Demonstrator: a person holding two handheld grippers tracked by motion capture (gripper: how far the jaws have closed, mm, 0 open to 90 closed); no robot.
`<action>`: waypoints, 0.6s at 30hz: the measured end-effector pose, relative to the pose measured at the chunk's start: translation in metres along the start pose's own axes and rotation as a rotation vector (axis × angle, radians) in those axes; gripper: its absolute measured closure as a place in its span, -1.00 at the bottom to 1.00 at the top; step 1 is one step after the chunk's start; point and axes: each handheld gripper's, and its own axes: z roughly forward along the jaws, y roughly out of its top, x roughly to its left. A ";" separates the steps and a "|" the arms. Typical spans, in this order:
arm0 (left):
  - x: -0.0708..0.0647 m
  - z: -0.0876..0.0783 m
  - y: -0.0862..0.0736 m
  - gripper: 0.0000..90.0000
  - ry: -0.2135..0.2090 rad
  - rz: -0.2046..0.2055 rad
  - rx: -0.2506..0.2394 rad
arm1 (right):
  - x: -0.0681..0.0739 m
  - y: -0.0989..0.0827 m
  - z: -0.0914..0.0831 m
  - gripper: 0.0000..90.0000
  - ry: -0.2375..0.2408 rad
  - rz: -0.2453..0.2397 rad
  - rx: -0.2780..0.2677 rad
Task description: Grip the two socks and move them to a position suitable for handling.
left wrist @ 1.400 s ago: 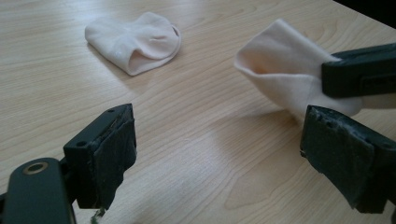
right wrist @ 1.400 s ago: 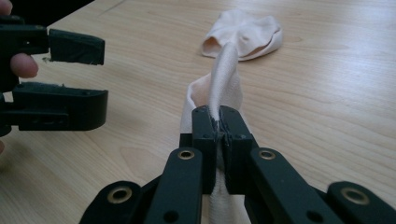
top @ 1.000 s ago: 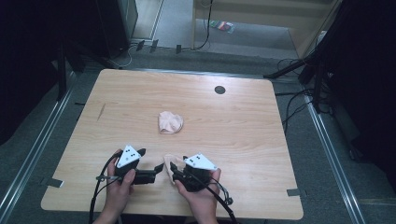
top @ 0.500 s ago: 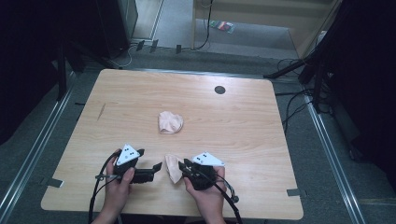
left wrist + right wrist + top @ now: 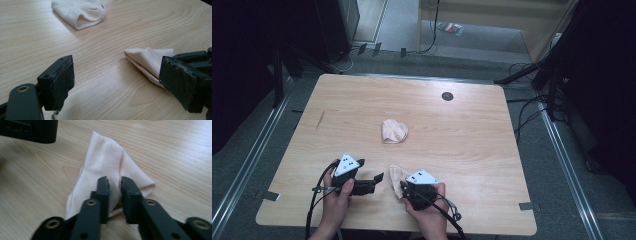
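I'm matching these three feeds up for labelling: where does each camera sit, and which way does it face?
High view: above the near side, looking forward and down on the table; both hands hold hand-held grippers.
Left gripper view: on the left hand-held gripper, looking along open jaws across the tabletop.
Right gripper view: on the right hand-held gripper, its jaws closed on the near sock.
All three views share the near sock; the high and left gripper views share the far sock.

Wooden table (image 5: pixel 472 140), two pale socks (image 5: pixel 394 131)
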 end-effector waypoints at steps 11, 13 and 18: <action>-0.001 0.002 0.000 -0.69 -0.012 -0.001 0.006 | -0.005 0.008 -0.014 0.95 0.017 0.015 -0.075; -0.001 0.003 -0.001 -0.69 -0.012 -0.001 0.011 | -0.007 0.010 -0.018 0.95 0.023 0.027 -0.092; -0.006 0.007 -0.001 -0.69 -0.007 -0.005 0.032 | -0.011 0.016 -0.025 0.95 0.027 0.045 -0.125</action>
